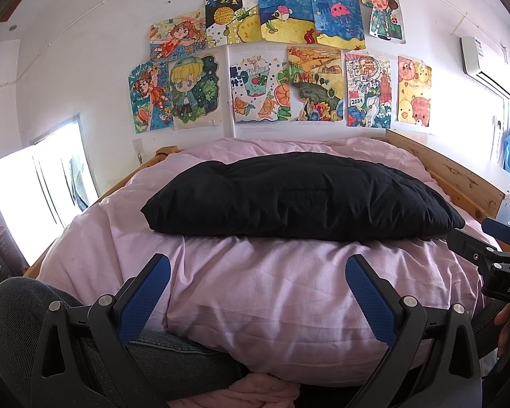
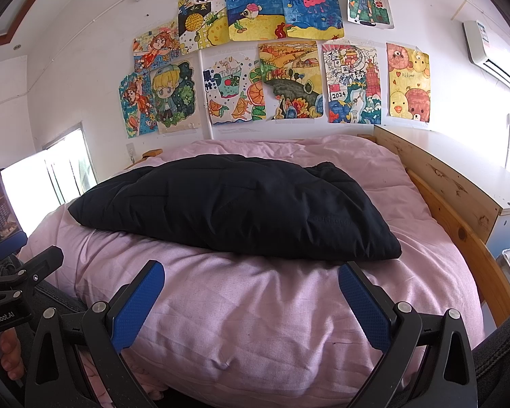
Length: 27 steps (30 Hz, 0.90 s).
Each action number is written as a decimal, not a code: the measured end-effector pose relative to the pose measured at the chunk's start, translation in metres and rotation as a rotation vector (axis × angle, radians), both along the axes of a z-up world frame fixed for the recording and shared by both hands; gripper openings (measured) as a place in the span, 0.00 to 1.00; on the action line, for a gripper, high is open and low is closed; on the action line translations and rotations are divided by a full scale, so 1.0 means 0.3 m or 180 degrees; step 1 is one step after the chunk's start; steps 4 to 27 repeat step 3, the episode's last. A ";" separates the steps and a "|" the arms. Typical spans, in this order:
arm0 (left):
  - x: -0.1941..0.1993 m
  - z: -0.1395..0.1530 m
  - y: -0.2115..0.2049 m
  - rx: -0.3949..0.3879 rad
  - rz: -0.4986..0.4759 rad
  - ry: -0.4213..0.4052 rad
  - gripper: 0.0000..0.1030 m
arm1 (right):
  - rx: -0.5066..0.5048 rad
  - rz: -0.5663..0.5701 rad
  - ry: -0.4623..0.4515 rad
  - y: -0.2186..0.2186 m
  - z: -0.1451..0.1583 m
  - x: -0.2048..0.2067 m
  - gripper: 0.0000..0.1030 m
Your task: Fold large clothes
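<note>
a pink duvet (image 1: pixel 255 289) covers a wooden bed frame (image 1: pixel 459 183), above it a white wall carries two rows of bright children's drawings (image 1: pixel 272 68), with an air conditioner (image 1: pixel 486 64) high on the right and a bright window (image 1: pixel 34 187) at left.

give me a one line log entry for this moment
left gripper: open, empty | right gripper: open, empty | black garment: folded on pink bedding
</note>
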<state>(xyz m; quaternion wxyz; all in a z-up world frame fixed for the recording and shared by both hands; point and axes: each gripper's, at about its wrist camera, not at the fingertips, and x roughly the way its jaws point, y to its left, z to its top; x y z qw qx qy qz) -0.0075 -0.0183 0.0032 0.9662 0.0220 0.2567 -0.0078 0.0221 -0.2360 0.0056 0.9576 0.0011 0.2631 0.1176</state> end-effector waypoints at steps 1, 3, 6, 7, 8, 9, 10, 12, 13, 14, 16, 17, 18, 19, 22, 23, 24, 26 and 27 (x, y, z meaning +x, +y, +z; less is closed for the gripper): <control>-0.006 -0.001 -0.004 0.0003 0.0004 0.0002 0.98 | 0.0001 0.0000 0.0000 0.000 0.001 0.001 1.00; -0.006 0.000 -0.004 0.0005 0.0004 0.0008 0.98 | 0.0000 0.0000 0.0002 0.000 0.001 0.001 1.00; -0.006 0.000 -0.004 0.0005 0.0004 0.0008 0.98 | 0.0000 0.0000 0.0002 0.000 0.001 0.001 1.00; -0.006 0.000 -0.004 0.0005 0.0004 0.0008 0.98 | 0.0000 0.0000 0.0002 0.000 0.001 0.001 1.00; -0.006 0.000 -0.004 0.0005 0.0004 0.0008 0.98 | 0.0000 0.0000 0.0002 0.000 0.001 0.001 1.00; -0.006 0.000 -0.004 0.0005 0.0004 0.0008 0.98 | 0.0000 0.0000 0.0002 0.000 0.001 0.001 1.00; -0.006 0.000 -0.004 0.0005 0.0004 0.0008 0.98 | 0.0000 0.0000 0.0002 0.000 0.001 0.001 1.00; -0.006 0.000 -0.004 0.0005 0.0004 0.0008 0.98 | 0.0000 0.0000 0.0002 0.000 0.001 0.001 1.00; -0.006 0.000 -0.004 0.0005 0.0004 0.0008 0.98 | 0.0000 0.0000 0.0002 0.000 0.001 0.001 1.00; -0.006 0.000 -0.004 0.0005 0.0004 0.0008 0.98 | 0.0000 0.0000 0.0002 0.000 0.001 0.001 1.00; -0.006 0.000 -0.004 0.0005 0.0004 0.0008 0.98 | 0.0000 0.0000 0.0002 0.000 0.001 0.001 1.00; -0.006 0.000 -0.004 0.0005 0.0004 0.0008 0.98 | 0.0000 0.0000 0.0002 0.000 0.001 0.001 1.00; -0.006 0.000 -0.004 0.0005 0.0004 0.0008 0.98 | 0.0000 0.0000 0.0002 0.000 0.001 0.001 1.00; -0.006 0.000 -0.004 0.0005 0.0004 0.0008 0.98 | 0.0000 0.0000 0.0002 0.000 0.001 0.001 1.00; -0.006 0.000 -0.004 0.0005 0.0004 0.0008 0.98 | 0.0000 0.0000 0.0002 0.000 0.001 0.001 1.00; -0.006 0.000 -0.004 0.0005 0.0004 0.0008 0.98 | 0.0000 0.0000 0.0002 0.000 0.001 0.001 1.00; -0.006 0.000 -0.004 0.0005 0.0004 0.0008 0.98 | 0.0000 0.0000 0.0002 0.000 0.001 0.001 1.00; -0.006 0.000 -0.004 0.0005 0.0004 0.0008 0.98 | 0.0000 0.0000 0.0002 0.000 0.001 0.001 1.00; -0.006 0.000 -0.004 0.0005 0.0004 0.0008 0.98 | 0.0000 0.0000 0.0002 0.000 0.001 0.001 1.00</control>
